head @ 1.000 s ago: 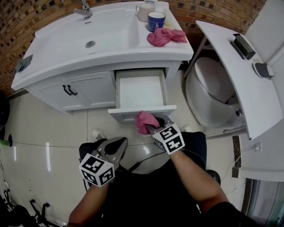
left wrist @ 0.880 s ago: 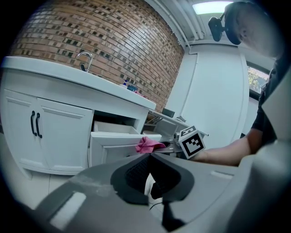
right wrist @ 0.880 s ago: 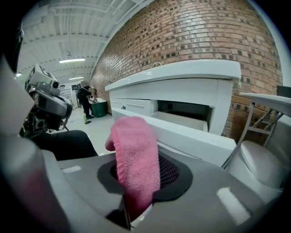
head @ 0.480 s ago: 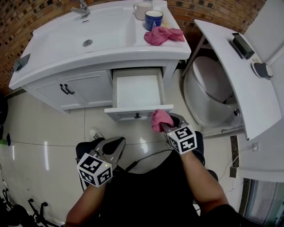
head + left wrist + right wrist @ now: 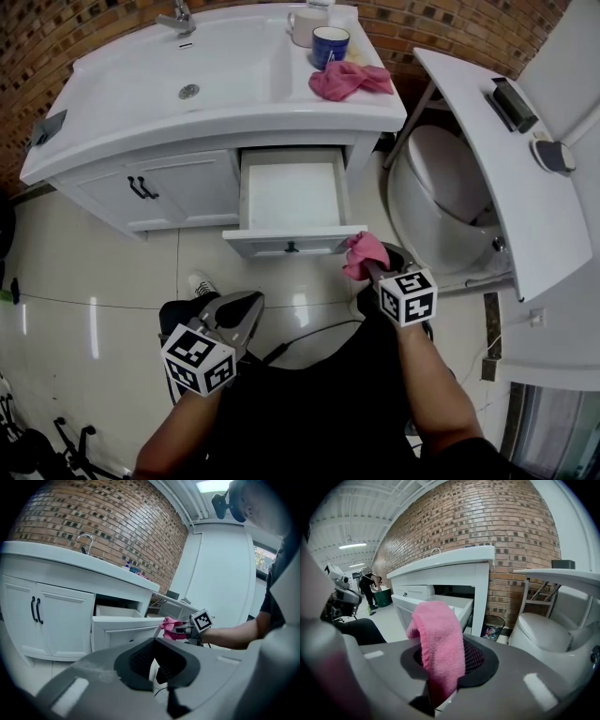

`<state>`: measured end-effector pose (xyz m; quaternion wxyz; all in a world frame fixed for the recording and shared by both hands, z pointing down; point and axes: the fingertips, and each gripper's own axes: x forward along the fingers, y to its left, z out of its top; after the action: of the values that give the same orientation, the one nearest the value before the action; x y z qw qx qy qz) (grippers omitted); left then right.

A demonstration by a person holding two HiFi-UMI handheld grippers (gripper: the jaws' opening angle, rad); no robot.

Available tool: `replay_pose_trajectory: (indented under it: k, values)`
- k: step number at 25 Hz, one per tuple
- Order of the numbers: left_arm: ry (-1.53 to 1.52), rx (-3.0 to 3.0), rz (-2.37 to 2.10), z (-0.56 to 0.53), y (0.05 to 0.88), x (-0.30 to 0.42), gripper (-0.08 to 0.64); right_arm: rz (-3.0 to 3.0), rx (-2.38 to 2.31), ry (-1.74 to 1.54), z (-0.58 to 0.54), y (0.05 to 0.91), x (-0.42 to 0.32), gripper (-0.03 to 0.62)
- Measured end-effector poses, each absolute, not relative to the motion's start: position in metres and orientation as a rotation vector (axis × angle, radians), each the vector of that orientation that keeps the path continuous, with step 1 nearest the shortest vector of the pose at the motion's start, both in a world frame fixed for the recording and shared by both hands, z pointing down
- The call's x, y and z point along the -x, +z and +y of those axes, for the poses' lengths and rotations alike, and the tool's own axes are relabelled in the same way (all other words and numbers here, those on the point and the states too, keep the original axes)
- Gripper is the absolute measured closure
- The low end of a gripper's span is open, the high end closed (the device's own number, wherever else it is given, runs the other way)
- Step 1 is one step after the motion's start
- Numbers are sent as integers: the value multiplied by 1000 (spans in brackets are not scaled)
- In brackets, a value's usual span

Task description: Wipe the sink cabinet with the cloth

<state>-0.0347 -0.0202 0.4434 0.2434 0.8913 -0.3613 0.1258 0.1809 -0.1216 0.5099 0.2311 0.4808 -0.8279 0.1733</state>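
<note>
**Pink cloth in right gripper, at the open drawer's front corner**

- Right gripper (image 5: 369, 266) is clamped on the pink cloth (image 5: 364, 251). In its own view, a fold loops up out of the jaws and the rest hangs down between them.
- The cloth sits just beside the right front corner of the drawer (image 5: 291, 192), below the counter (image 5: 234, 70). Can't tell if it touches the drawer front.
- Left gripper (image 5: 246, 309) is low near the person's lap, jaws together, nothing in them.
- Cloth looks light, soft and floppy. It'll likely bunch, so grip a thick fold and wipe with the loose end.
- Drawer of the sink cabinet (image 5: 183, 187) is pulled out and looks bare inside.
- On the counter: a second pink cloth (image 5: 349, 79), a blue mug (image 5: 330, 44) and a white mug (image 5: 305, 23). Mug contents not visible.
</note>
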Motion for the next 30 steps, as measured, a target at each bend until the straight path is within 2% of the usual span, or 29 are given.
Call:
replay_pose_trajectory:
  k: [8,23,30]
  values:
    - [317,-2431,-991,-22,444,37,555,-2297,-1313,522,-111,503,-171,499]
    - [295,-2395,-1036,-24,447,59,555,-2683,-813,347,-111,420,66,498]
    - [287,-2401,-1036,-21,444,55,555,-2606,-780,365,-125,442,85,497]
